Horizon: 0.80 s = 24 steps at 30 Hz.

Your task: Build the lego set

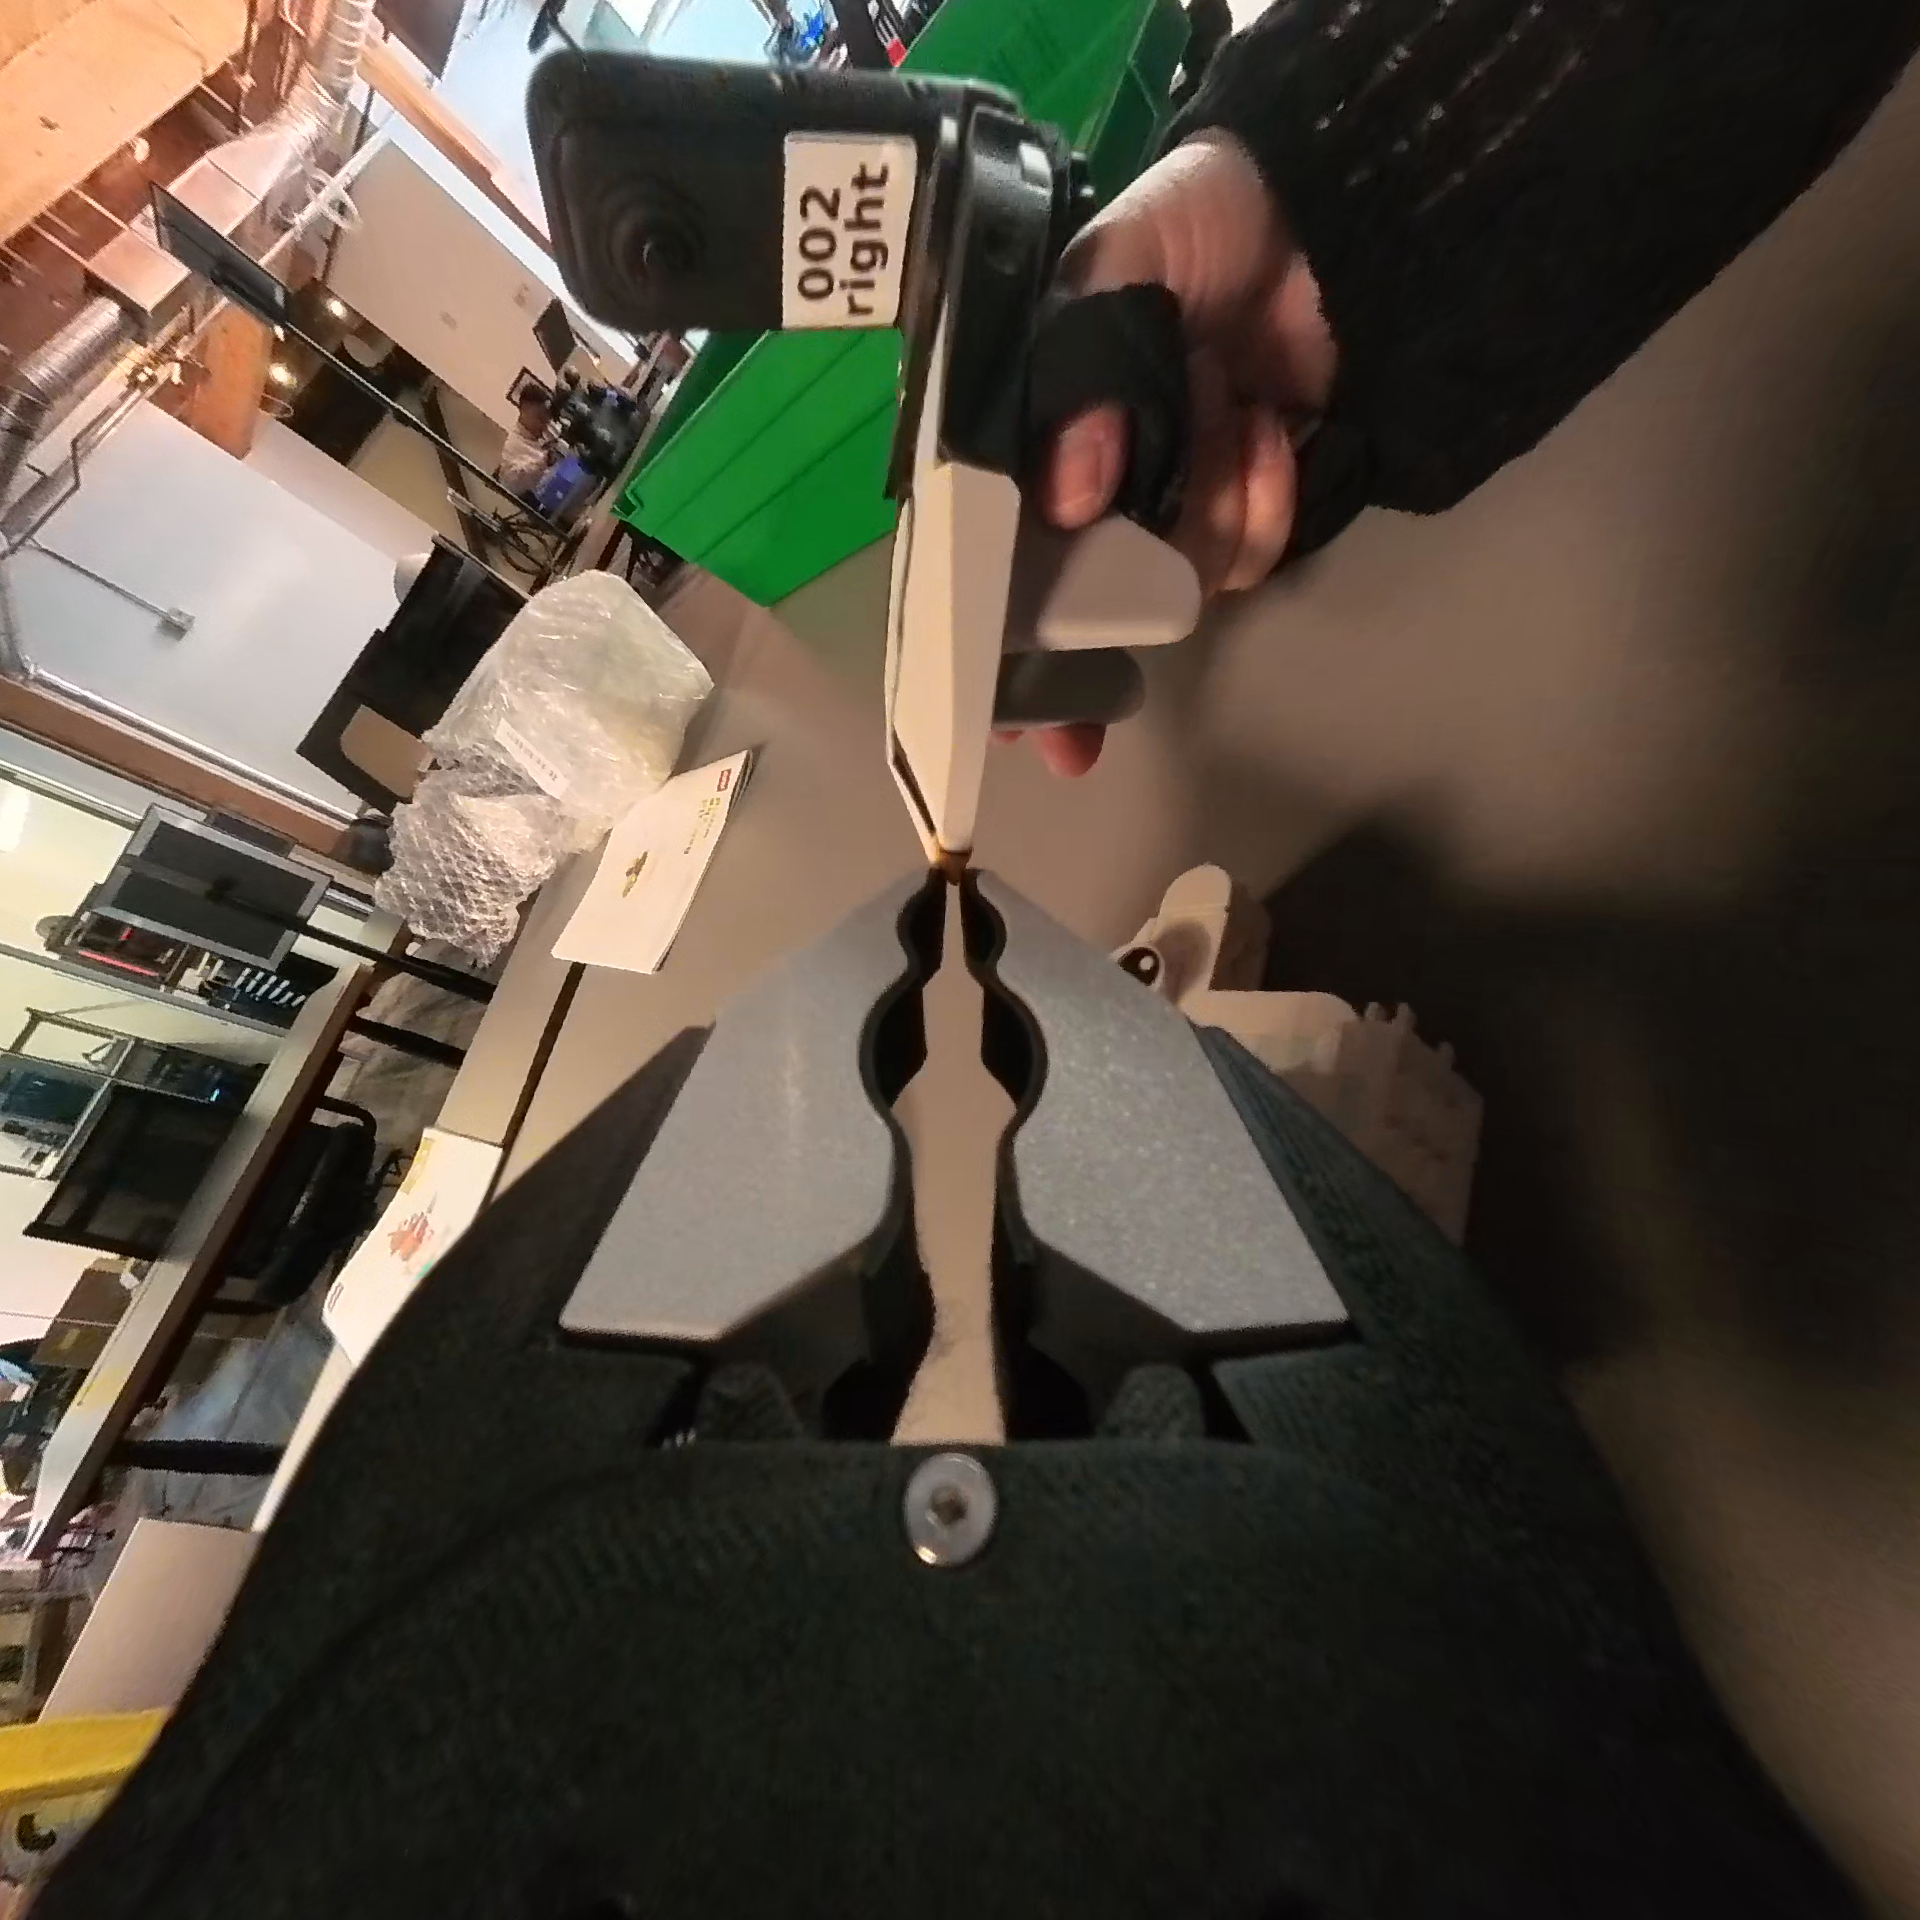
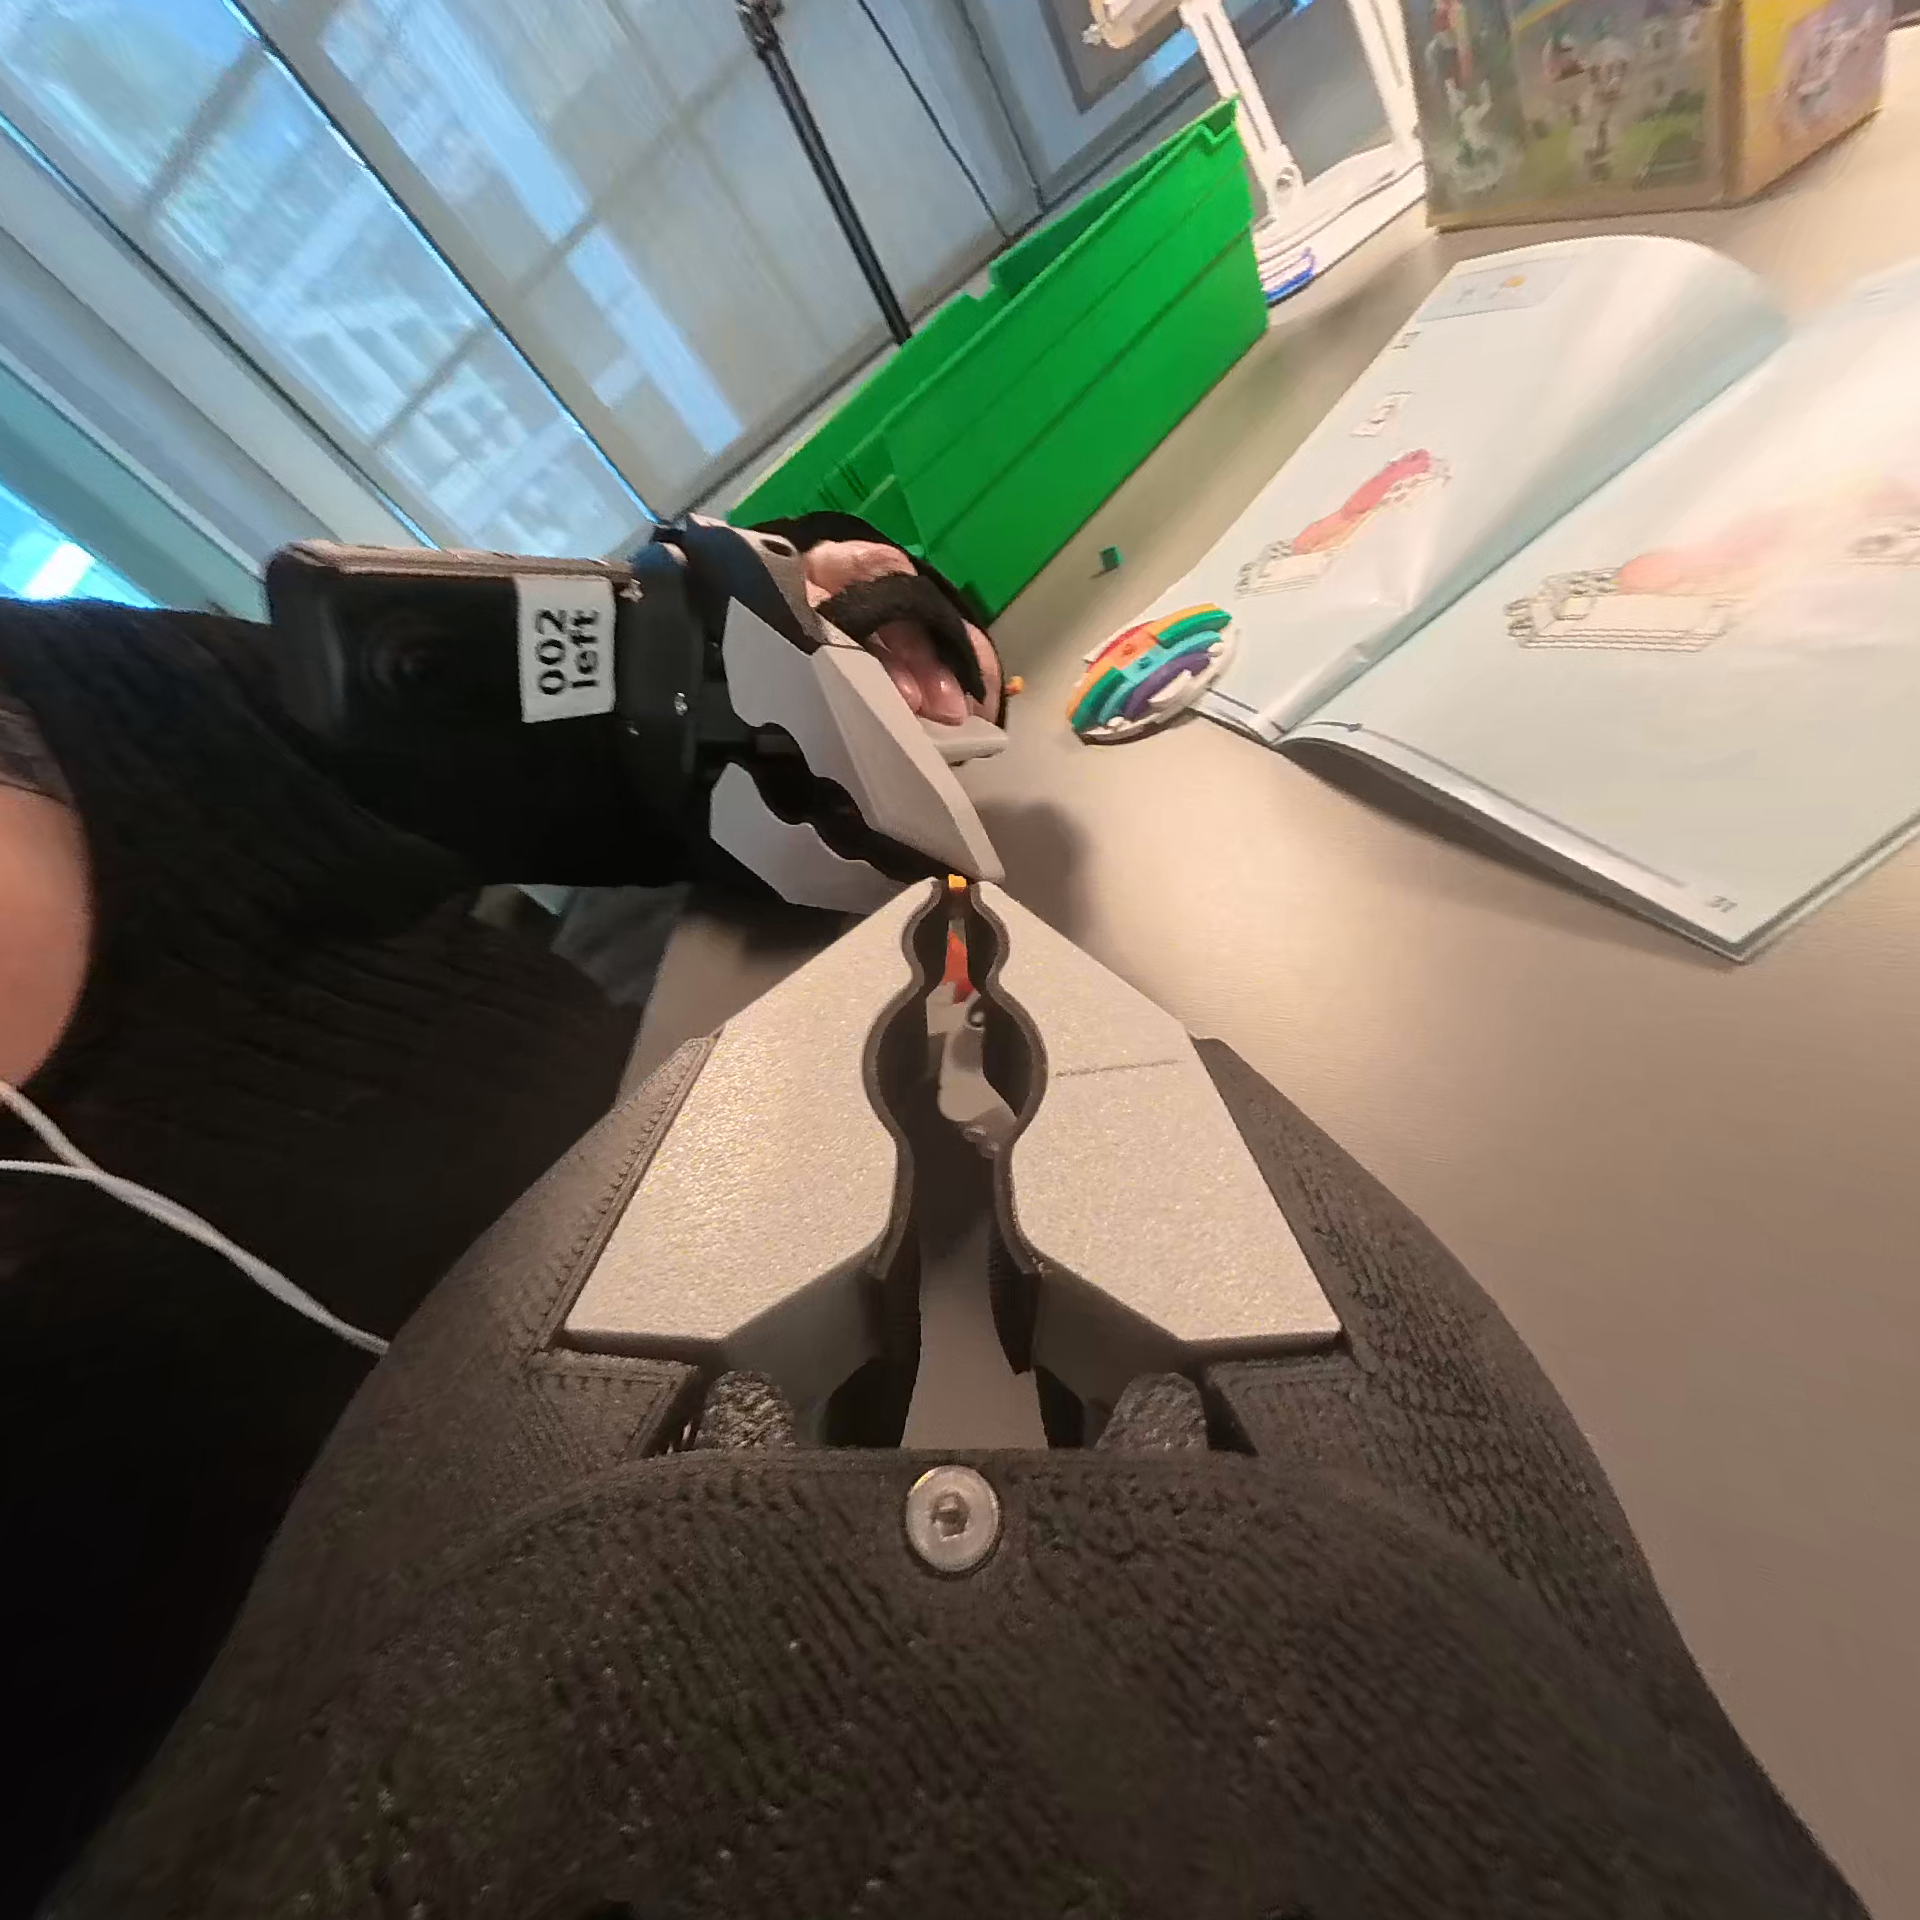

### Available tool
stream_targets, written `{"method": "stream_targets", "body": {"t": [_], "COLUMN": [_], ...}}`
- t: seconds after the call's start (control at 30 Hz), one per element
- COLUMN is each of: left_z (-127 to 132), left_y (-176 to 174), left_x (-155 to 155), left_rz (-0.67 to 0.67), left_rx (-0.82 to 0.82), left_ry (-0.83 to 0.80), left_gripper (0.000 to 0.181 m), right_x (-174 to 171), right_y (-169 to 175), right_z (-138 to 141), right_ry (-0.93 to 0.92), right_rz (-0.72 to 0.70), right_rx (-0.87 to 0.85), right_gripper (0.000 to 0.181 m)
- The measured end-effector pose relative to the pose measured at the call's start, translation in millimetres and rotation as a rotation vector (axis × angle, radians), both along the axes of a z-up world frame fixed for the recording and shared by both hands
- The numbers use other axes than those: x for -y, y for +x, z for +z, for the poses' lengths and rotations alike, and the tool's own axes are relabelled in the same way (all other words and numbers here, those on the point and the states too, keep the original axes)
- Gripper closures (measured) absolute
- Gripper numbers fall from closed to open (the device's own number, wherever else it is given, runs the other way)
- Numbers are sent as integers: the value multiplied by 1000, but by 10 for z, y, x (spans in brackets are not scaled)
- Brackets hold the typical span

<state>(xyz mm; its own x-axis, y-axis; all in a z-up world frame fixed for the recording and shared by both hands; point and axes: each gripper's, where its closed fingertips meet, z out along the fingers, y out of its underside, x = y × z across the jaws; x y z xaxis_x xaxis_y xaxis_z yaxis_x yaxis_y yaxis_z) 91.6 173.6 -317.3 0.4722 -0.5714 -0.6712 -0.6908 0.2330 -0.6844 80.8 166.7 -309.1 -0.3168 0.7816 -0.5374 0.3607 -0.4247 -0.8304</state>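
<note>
The bench (image 2: 1403,1195) is wide and grey, and it carries the bigger things far from the work: a green bin (image 2: 1081,416) near the window, an open instruction booklet (image 2: 1558,582) on the right side, and bubble wrap (image 1: 561,727) at the other end. Just beside the booklet lies a round rainbow-coloured lego assembly (image 2: 1153,670), touched by nothing.

Above the bench the two tools meet tip to tip. The right gripper (image 2: 954,894) is almost closed and pinches a small lego part with an orange tip (image 2: 956,883); behind it, between the fingers, I see orange and white pieces, but I cannot tell their exact shape. The left gripper (image 2: 977,868) is also closed to a narrow slit, and its tips touch the same orange piece; if it really grips it or only presses on it, I cannot tell.

I judge that the step in hand is to join or pass this tiny piece. To do it well, both grippers should stay on one line, one side should hold firm, and the push should be slow and straight, because so small a part can easily twist or jump away.
</note>
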Motion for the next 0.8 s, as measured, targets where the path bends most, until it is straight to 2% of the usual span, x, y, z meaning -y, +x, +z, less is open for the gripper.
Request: {"method": "stream_targets", "body": {"t": [0.1, 0.2, 0.27, 0.33, 0.4, 0.5, 0.63, 0.73, 0.8], "left_z": [-14, -3, 15, 34, 96, 249, 218, 103, 56], "left_y": [-9, -37, -114, -189, -246, -327, -385, -379, -331], "left_x": [-29, -70, -103, -90, -47, 21, 126, 151, 161], "left_rz": [19, 55, 79, 78, 59, 36, -5, 3, -3], "left_rx": [12, 15, -15, 9, 87, 290, 421, 384, 353], "left_ry": [-19, 4, 37, -2, -69, -195, -335, -370, -384], "left_gripper": [179, 181, 174, 167, 152, 132, 125, 126, 127], "right_x": [-31, -94, -158, -211, -261, -317, -424, -383, -378], "right_y": [-9, -6, 8, 26, 32, 31, 70, 184, 203], "right_z": [-12, -6, -4, 11, -5, -47, -233, -461, -504], "right_ry": [20, -34, -90, -120, -103, -42, 52, 5, -45], "right_rz": [-21, -45, -59, -71, -93, -126, -177, -136, -139], "right_rx": [5, 17, 28, 24, 30, 43, 162, 347, 385], "right_gripper": [181, 181, 181, 181, 181, 181, 181, 180, 180]}}
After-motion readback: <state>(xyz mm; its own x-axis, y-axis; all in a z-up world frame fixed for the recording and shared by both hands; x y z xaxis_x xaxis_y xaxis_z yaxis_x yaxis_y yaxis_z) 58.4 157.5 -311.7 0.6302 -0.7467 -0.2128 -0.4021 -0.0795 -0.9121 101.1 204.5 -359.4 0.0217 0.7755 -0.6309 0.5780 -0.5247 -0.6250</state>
